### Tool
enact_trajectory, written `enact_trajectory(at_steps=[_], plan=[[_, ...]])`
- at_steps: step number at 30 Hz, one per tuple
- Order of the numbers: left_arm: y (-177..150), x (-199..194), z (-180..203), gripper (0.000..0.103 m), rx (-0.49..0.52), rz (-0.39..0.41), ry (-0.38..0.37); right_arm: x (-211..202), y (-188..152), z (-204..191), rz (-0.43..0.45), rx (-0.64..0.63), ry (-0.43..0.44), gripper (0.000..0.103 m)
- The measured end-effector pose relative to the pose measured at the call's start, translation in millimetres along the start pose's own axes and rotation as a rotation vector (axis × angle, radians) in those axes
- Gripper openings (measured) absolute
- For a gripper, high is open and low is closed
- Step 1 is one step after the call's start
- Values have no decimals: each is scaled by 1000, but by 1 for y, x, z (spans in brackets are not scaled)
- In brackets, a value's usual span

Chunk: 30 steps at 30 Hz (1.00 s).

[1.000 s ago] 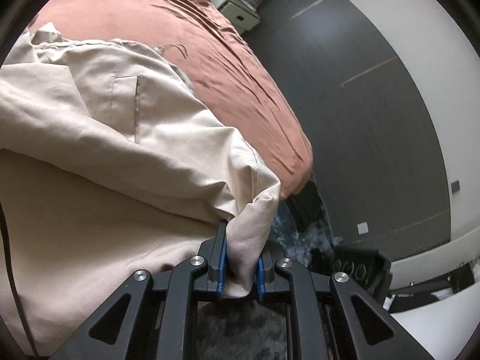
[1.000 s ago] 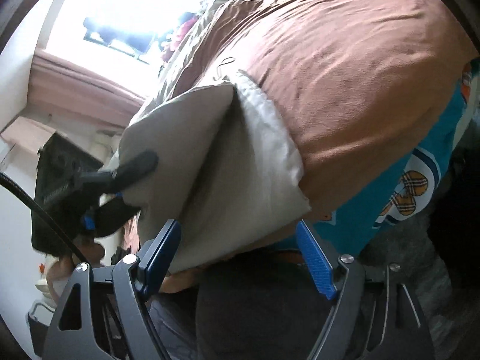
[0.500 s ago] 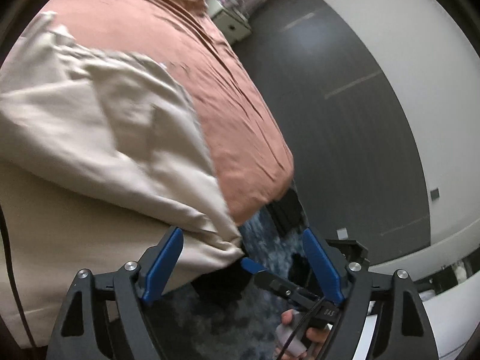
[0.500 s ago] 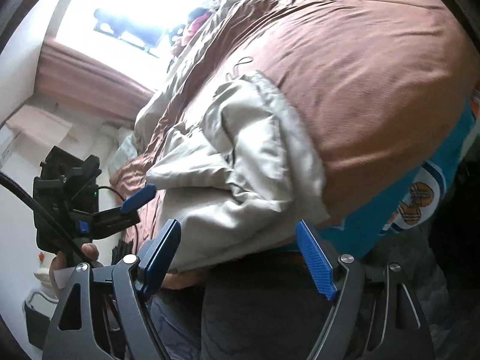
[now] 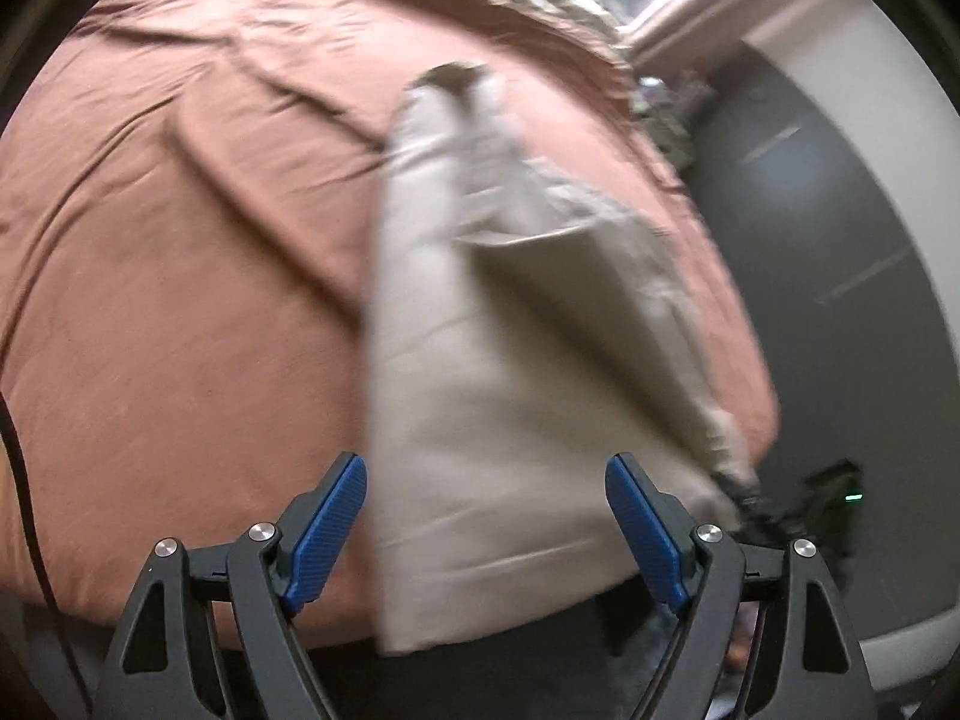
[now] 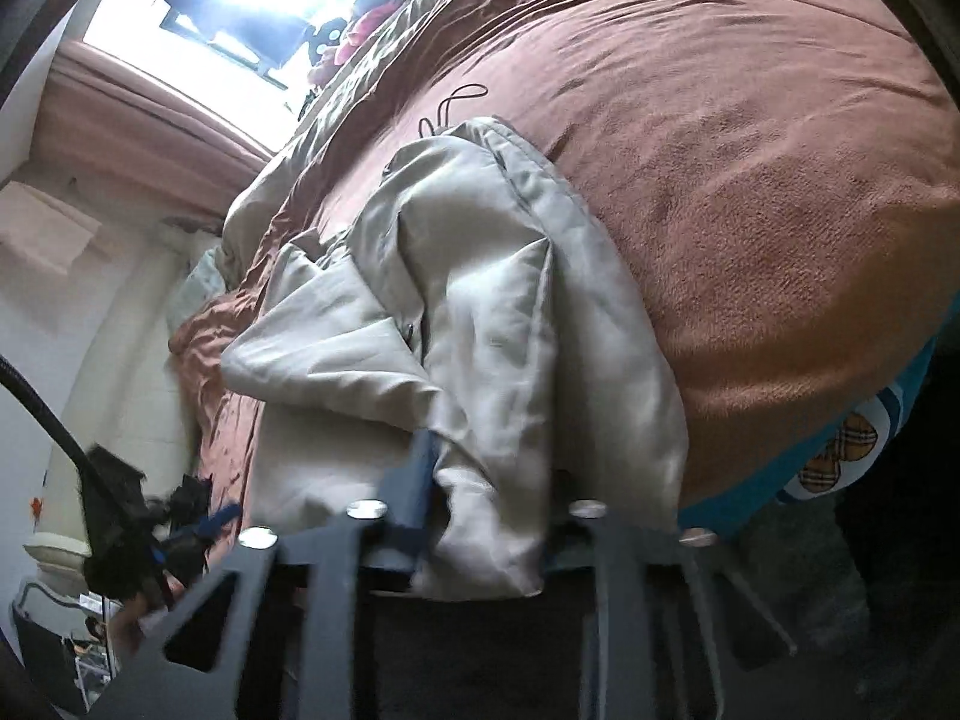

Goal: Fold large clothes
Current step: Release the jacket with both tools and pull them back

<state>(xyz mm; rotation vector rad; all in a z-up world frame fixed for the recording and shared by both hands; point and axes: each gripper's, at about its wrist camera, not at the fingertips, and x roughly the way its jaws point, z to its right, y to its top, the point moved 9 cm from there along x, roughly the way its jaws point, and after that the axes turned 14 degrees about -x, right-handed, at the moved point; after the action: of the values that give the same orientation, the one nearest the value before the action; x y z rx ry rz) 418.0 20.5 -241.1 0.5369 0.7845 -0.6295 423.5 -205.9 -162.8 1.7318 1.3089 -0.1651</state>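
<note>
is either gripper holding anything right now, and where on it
The right gripper pinches the beige garment at its bunched near edge, hanging off the bed. The left gripper is open and holds nothing.

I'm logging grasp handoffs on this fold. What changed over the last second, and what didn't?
The left gripper, shut on the beige garment's edge a second ago, has let go and now stands open with the cloth lying beyond it. The right gripper, open until half a second ago, has closed on the garment's near edge. The garment has dropped into a bunched heap. The brown bedspread stayed as it was.
</note>
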Motion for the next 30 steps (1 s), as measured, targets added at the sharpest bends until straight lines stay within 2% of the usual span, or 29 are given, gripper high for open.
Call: enact_trajectory(at_steps=[3,7,8,13,22,26,30], plan=[[-11,8,-20,83,-37,-44,-17,-12,4,-6,33,-15,7,8],[-22,26,-23,69,-48,-86,-40,-23,3,-11,54,-57,-3,6],[-23,28,-23,68,-55,-89,-45,-26,2,-13,61,-68,-5,6],[-21,26,-18,66,-29,-72,-28,-35,-11,-9,82,-84,-16,6],[-21,36,2,63,30,-44,23,-27,-33,14,63,35,-33,7],[-19,37,6,61,41,-38,24,-38,-26,4,42,28,-60,10],[-20,35,1,60,29,-34,-7,-62,-13,-7,42,-22,-87,10]])
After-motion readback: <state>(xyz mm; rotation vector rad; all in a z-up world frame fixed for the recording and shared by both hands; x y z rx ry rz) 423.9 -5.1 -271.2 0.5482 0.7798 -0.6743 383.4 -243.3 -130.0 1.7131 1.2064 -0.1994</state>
